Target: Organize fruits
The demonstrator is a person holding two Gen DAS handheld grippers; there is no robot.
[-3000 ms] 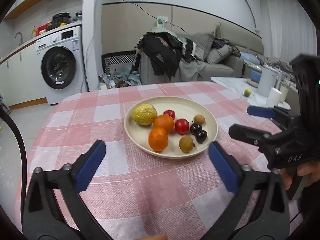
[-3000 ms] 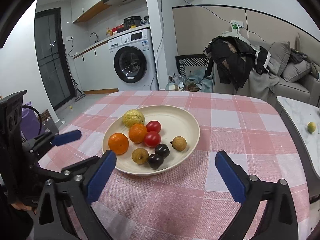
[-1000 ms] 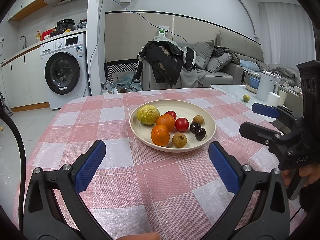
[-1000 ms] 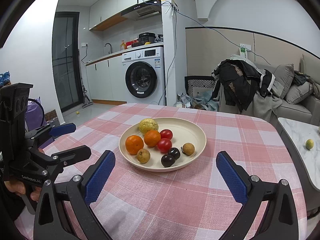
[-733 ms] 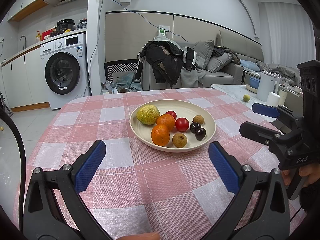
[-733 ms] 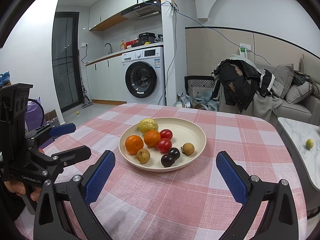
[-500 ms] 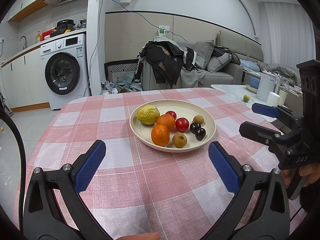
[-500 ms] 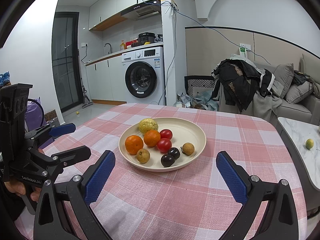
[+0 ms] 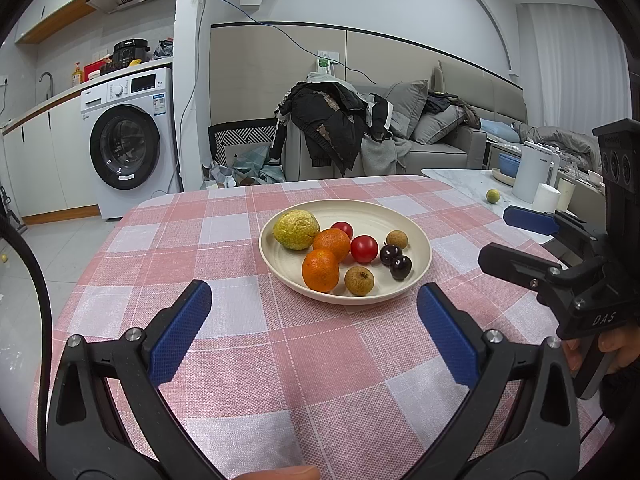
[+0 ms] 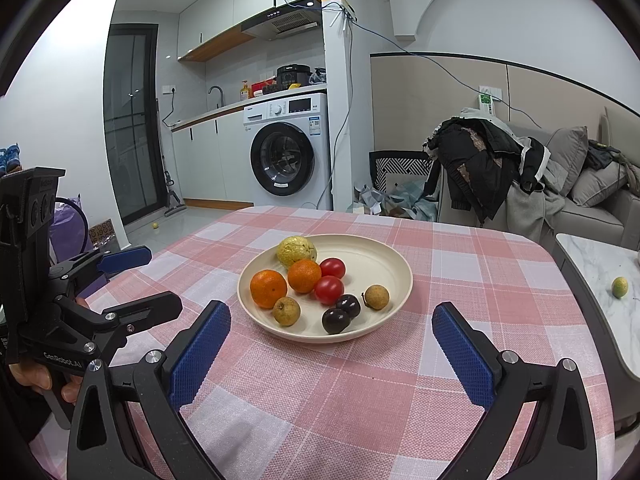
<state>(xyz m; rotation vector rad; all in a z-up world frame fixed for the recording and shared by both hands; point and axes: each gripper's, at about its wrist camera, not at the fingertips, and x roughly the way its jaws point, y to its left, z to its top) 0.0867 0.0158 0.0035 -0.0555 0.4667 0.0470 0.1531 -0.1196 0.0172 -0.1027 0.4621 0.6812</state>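
Observation:
A cream plate (image 9: pixel 416 232) (image 10: pixel 396 256) sits mid-table on the pink checked cloth. It holds a yellow-green fruit (image 9: pixel 296 229), two oranges (image 9: pixel 320 270) (image 9: pixel 331 243), two red tomatoes (image 9: pixel 364 249), two dark plums (image 9: pixel 400 267) and two brown longans (image 9: pixel 359 280). My left gripper (image 9: pixel 314 330) is open and empty, short of the plate's near rim. My right gripper (image 10: pixel 334 354) is open and empty, also short of the plate. Each gripper shows at the side of the other's view (image 9: pixel 532 240) (image 10: pixel 128 284).
The table (image 9: pixel 240 344) drops off at its edges all round. A white marble side table (image 10: pixel 600 272) with a small lime (image 10: pixel 619 287), kettle and cups stands to the right. A washing machine (image 9: pixel 124 152) and a clothes-covered sofa (image 9: pixel 360 136) lie beyond.
Over three seconds both grippers drew back and levelled, so the plate sits farther off. In the last second nothing has moved.

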